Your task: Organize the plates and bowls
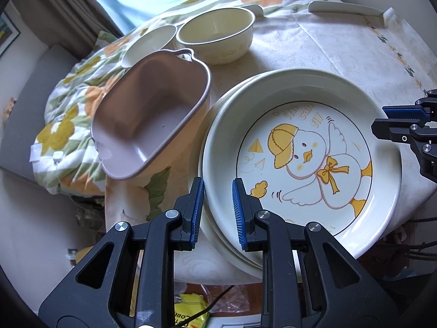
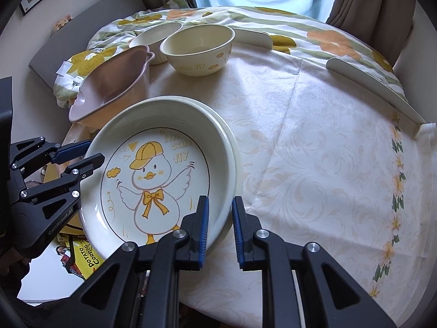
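Observation:
A cream plate with a yellow-capped duck lies on top of other cream plates at the table's near-left edge. My left gripper is open, its jaws straddling the stack's near rim. My right gripper is open, its jaws astride the duck plate's rim on the opposite side. A pink handled dish sits tilted beside the stack. A cream bowl and a smaller white bowl stand behind it.
The round table has a pale patterned cloth. A floral quilt lies bunched at its left and back. White edge guards stand along the far right rim. A yellow snack packet lies below the table edge.

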Tool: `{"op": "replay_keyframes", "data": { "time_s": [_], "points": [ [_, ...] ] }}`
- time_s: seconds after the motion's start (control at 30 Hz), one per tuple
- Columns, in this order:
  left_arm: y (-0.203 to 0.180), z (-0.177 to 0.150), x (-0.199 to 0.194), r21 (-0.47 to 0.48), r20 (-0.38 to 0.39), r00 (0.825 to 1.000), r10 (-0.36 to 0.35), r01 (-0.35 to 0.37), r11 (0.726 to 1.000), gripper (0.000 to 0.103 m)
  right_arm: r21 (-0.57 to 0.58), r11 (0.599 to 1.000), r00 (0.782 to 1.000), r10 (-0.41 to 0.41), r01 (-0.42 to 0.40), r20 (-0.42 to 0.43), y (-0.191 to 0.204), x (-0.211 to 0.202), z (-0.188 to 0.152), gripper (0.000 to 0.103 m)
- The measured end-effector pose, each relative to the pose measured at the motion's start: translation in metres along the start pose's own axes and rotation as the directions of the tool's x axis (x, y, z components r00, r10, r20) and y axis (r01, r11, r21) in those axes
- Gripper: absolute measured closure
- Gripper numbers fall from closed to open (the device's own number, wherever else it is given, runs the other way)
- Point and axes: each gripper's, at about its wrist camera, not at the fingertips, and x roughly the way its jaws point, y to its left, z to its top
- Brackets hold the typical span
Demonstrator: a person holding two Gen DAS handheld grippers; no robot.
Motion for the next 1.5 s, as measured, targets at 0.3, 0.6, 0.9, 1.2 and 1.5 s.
{"op": "replay_keyframes", "data": {
  "time_s": [0.3,0.6,0.9,1.2,1.5],
  "points": [
    [0.001,-0.001,-0.004,-0.046,0.014,0.999,-0.046,0.046,0.998,0.034,0.028,1.0,1.0,0.013,-0.013,0.006,-0.001,-0.001,0.0,0.087],
    [0.024,0.006,-0.031,-0.133,0.052,0.996,-0.075,0.081,0.988,0.034,0.039,0.997,0.994,0.07,-0.074,0.09,-0.007,-0.036,0.016,0.087],
    [0.102,0.014,-0.102,-0.405,0.237,0.972,-0.002,0.101,0.909,0.0,-0.091,0.971,0.954,0.235,-0.222,0.185,0.006,-0.084,0.079,0.012],
    [0.171,-0.011,-0.048,-0.676,0.205,0.971,-0.123,0.231,0.699,0.0,-0.133,0.937,0.941,0.333,-0.323,0.065,0.035,-0.033,0.137,0.012],
    [0.173,-0.017,0.034,-0.74,0.134,0.956,-0.263,0.273,0.615,0.031,-0.117,0.918,0.925,0.368,-0.378,-0.098,0.066,0.052,0.156,0.034]
  ]
}}
